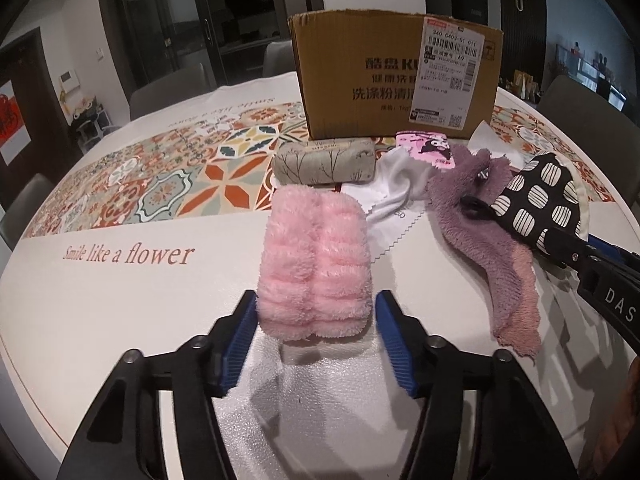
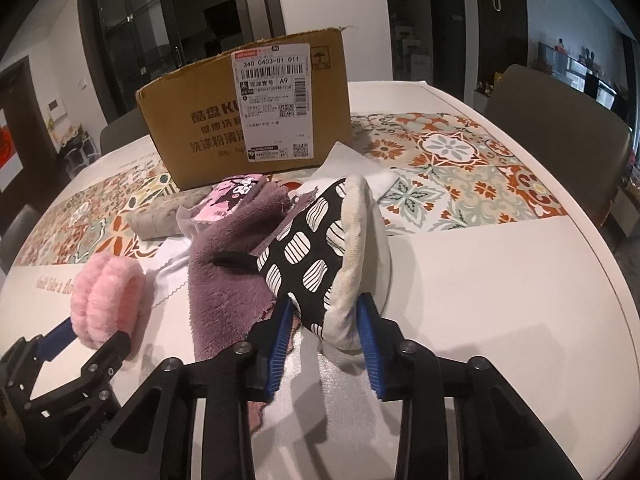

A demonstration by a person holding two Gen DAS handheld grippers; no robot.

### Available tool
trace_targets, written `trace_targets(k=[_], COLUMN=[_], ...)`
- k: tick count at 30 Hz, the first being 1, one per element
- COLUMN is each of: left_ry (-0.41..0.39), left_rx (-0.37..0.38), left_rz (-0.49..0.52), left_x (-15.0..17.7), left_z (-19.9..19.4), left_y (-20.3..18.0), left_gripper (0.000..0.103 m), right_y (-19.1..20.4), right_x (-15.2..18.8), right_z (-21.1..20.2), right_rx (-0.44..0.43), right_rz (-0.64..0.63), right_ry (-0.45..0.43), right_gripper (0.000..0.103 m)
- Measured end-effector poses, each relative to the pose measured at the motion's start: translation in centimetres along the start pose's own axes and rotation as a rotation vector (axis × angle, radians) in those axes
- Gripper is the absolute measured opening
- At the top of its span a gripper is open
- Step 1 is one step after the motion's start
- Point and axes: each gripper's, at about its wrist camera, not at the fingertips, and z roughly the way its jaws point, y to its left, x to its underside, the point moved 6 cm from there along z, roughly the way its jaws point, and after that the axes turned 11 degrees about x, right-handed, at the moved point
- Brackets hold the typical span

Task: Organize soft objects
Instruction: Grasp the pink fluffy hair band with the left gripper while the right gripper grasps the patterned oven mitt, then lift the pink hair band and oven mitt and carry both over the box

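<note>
My left gripper (image 1: pixel 316 312) is shut on a fluffy pink band (image 1: pixel 314 264), held just above the table; it also shows in the right wrist view (image 2: pixel 106 300). My right gripper (image 2: pixel 326 324) is shut on a black-and-white patterned oven mitt (image 2: pixel 320 256), which also shows in the left wrist view (image 1: pixel 540 200). A purple towel (image 1: pixel 480 216) lies between them, with a white cloth (image 1: pixel 396 192), a pink cartoon pouch (image 1: pixel 430 146) and a grey printed roll (image 1: pixel 324 162) behind. An open cardboard box (image 1: pixel 396 76) stands at the back.
The round white table (image 1: pixel 120 320) has a patterned tile runner (image 1: pixel 160 176) across it. Grey chairs (image 2: pixel 560 132) stand around the table edge. Dark glass doors are behind the box.
</note>
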Motion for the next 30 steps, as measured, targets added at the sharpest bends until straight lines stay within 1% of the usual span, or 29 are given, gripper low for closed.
trace_targets(k=[1,3,8,10,18,23,27,30], left_ry=[0.005,0.015,0.004,-0.009,-0.080,-0.115,-0.168,-0.191], left_rx=[0.002,0.015,0.063,0.078,0.112,0.132,0.135,0.146], left_rz=[-0.001,-0.003,0.008,0.018,0.043,0.050,0.053,0.052], left_x=[0.0,0.1,0.0,-0.2,-1.0,-1.4,-2.0,-2.4], left_z=[0.1,0.3,0.1,-0.1,-1.3,-2.2,-3.5,-4.2], left_y=[0.1,0.3,0.6,0.7,1.0,1.2,1.6,1.8], left_gripper=[0.049,0.047,0.044,0.039,0.026,0.024,0.024,0.024], right_y=[0.1,0.3,0.8,1.1,2.2,2.6,2.9,3.3], right_x=[0.0,0.0,-0.3,-0.4,-0.7,-1.0,-1.4,-1.7], right_z=[0.1,0.0,-0.7,-1.1,-2.5,-3.6,-4.7,-5.7], right_rx=[0.000,0.006,0.003,-0.011,-0.019,-0.006,-0.004,-0.002], right_rz=[-0.002,-0.008,-0.023,-0.025,-0.033,-0.043,-0.047,-0.052], right_ry=[0.000,-0.006,-0.028,-0.033,-0.061,-0.092,-0.115,-0.140], right_gripper=[0.030,0.029,0.019,0.016,0.013,0.013,0.013,0.013])
